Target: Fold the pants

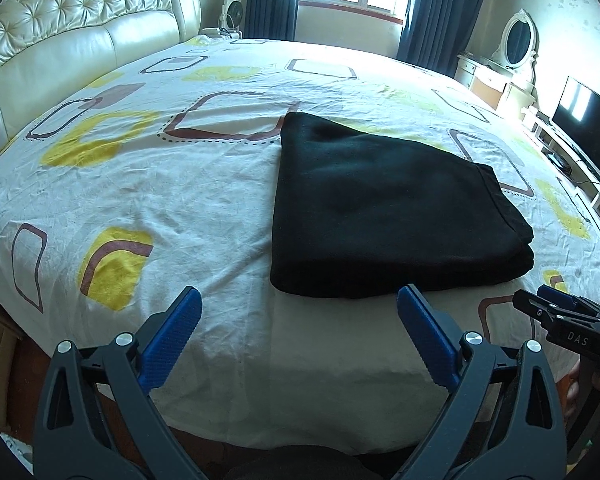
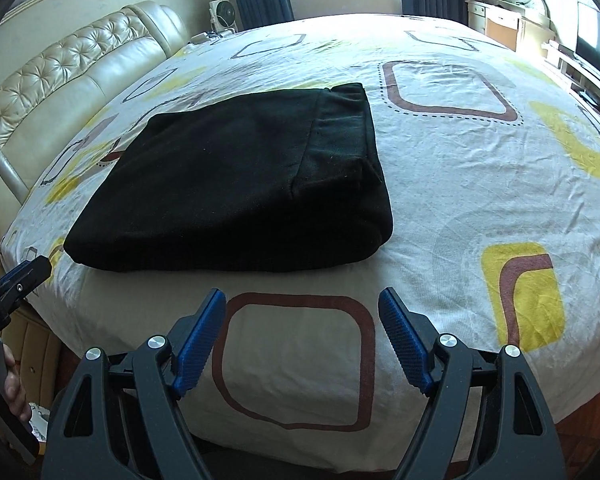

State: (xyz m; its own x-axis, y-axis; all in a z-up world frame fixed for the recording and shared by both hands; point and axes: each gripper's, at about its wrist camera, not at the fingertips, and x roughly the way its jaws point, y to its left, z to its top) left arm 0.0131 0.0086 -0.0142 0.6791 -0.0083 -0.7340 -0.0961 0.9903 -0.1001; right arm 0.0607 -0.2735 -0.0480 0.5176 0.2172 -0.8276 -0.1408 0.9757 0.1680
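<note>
Blue pads of the left claw stand wide apart, nothing between them, hovering over the near edge of the bed. Right claw likewise wide and empty, over a brown outlined square in the sheet print. Each claw shows at the margin of the other's view, so the two sit side by side at the bed's near side. Just ahead of both lie the pants, black, already folded into a thick, roughly square bundle resting flat on the sheet; neither claw touches them. Layered fold edges show on the bundle's right side, and a seamed band, likely the waistband, lies along the far right. From the left claw the bundle lies ahead and slightly right; from the right claw, ahead and to the left. Near edge of the bundle runs crosswise to both claws; its long axis is hard to call, since the shape is close to square. Neither hand is clearly nearer. Judgement: folding looks finished or nearly so; any further fold would begin at that near edge.
</note>
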